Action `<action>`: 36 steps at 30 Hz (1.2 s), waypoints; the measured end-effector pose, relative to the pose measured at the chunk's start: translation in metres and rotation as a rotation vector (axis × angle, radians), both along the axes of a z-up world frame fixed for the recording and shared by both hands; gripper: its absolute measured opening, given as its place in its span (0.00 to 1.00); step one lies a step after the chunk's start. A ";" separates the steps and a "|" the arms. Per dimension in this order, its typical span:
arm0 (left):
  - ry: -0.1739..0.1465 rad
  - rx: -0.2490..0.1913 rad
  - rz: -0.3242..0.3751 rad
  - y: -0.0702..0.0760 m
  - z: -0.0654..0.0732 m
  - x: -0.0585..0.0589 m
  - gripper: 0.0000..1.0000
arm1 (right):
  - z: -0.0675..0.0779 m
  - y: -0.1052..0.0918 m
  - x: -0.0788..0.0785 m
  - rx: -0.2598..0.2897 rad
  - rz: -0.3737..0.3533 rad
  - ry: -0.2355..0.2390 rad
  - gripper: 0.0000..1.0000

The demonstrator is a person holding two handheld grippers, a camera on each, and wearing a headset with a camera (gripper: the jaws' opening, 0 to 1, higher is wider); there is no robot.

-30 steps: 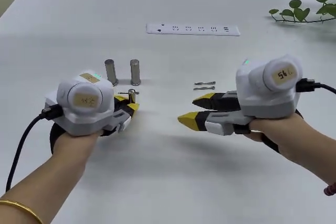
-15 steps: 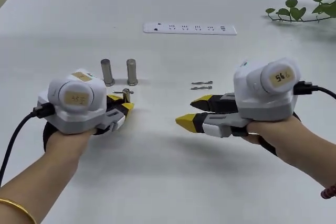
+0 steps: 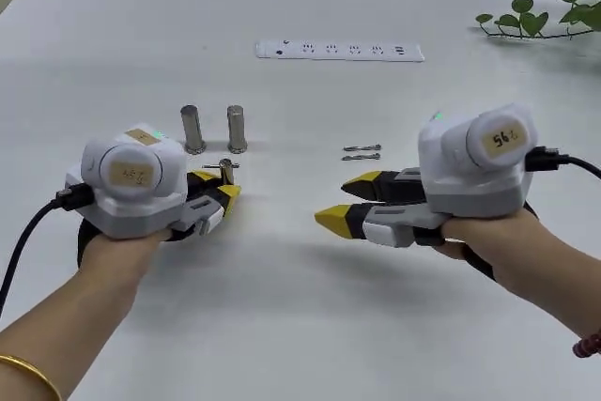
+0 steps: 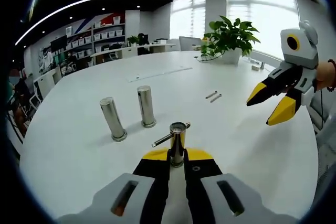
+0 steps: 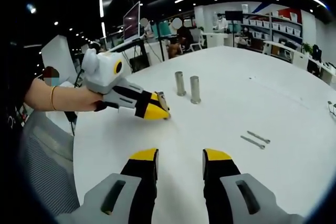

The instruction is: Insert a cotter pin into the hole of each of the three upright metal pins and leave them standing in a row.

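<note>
Pinching metal pin (image 4: 177, 139) at lower centre, left gripper (image 4: 177, 157) fingers closed; right gripper (image 5: 180, 157) fingers apart, empty. Risk: release toppling pin, cotter pin (image 4: 161, 140) slipping out.

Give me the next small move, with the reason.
Probably send the open right gripper to the loose cotter pins and pick one: the left gripper holds a pin already cottered, while two pins stand bare.

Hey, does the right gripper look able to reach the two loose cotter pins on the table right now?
Probably yes. The right gripper is open and empty, and the cotter pins lie on bare table just beyond its tips, with nothing between. Lying flat, they may be fiddly to pinch.
</note>
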State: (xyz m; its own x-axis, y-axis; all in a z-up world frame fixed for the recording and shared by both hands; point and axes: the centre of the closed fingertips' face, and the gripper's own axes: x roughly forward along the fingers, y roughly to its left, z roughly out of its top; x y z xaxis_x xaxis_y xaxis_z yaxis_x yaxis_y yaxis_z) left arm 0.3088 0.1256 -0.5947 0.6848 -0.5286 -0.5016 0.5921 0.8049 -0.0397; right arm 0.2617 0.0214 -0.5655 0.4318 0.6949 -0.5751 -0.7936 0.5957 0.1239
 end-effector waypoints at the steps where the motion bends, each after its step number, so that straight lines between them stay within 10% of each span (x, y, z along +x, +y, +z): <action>1: -0.001 0.000 -0.002 0.000 0.000 0.000 0.07 | 0.000 0.000 0.000 0.001 0.000 0.000 0.29; 36: -0.050 -0.092 0.040 0.020 0.045 -0.025 0.72 | 0.035 0.027 0.062 0.106 -0.030 -0.099 0.37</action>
State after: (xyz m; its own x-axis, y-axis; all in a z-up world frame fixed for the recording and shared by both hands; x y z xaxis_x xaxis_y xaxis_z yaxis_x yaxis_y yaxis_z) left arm 0.2836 0.1459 -0.5499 0.7294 -0.5425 -0.4168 0.5624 0.8223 -0.0861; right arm 0.3237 0.0484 -0.5309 0.5044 0.7355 -0.4524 -0.7869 0.6072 0.1097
